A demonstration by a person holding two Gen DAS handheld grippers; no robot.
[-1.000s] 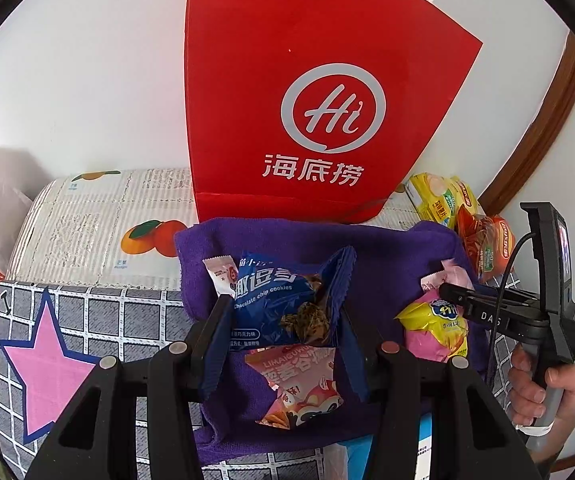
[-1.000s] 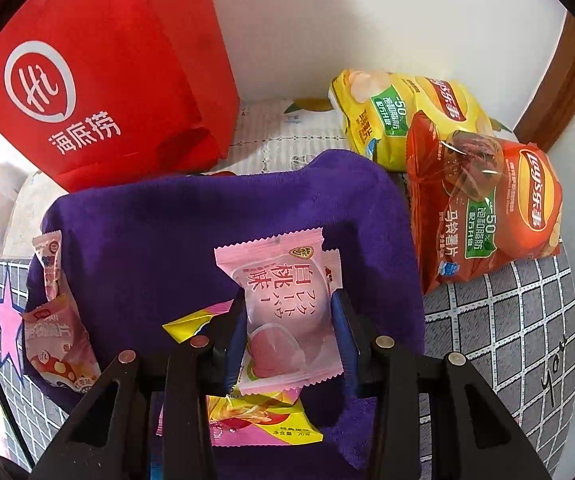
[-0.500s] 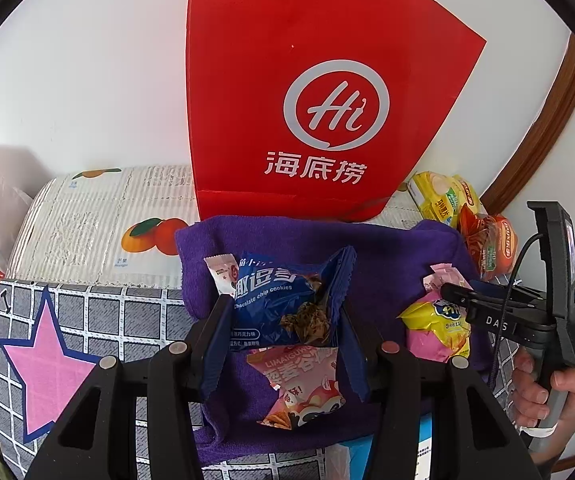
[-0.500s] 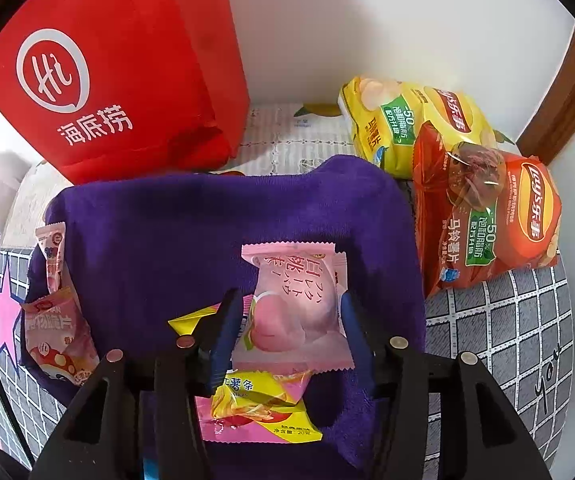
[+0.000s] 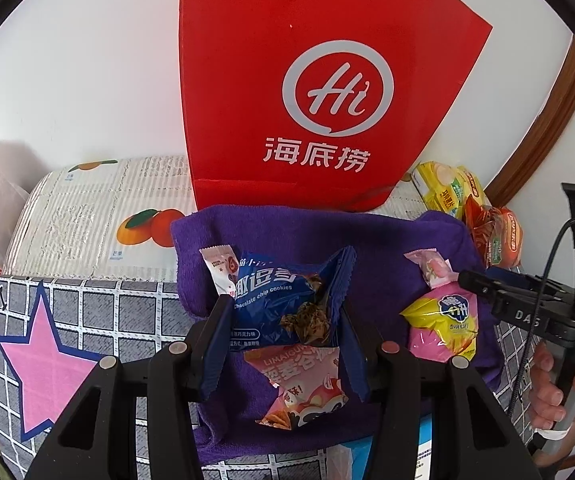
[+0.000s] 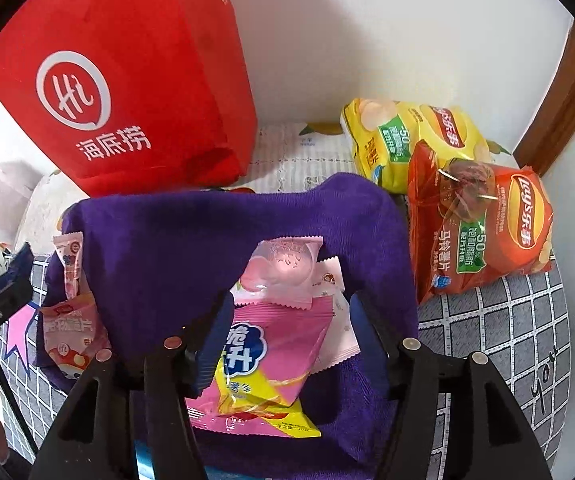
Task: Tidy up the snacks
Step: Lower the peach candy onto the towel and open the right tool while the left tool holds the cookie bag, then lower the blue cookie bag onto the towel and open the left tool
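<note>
Home (patterned bedding [image 5: 87,216], snacks)

We see a fuzzy, matt purple cloth towel [image 6: 215,240], a glossy crinkled blue plastic cookie packet [image 5: 287,300], a shiny orange foil chip bag [image 6: 487,232] and a smooth matt red paper bag [image 5: 327,60].

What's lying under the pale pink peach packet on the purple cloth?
The peach packet overlaps a pink-and-yellow snack bag and a smaller pink wrapper, all on the purple cloth. Whatever lies beneath them is hidden.
</note>
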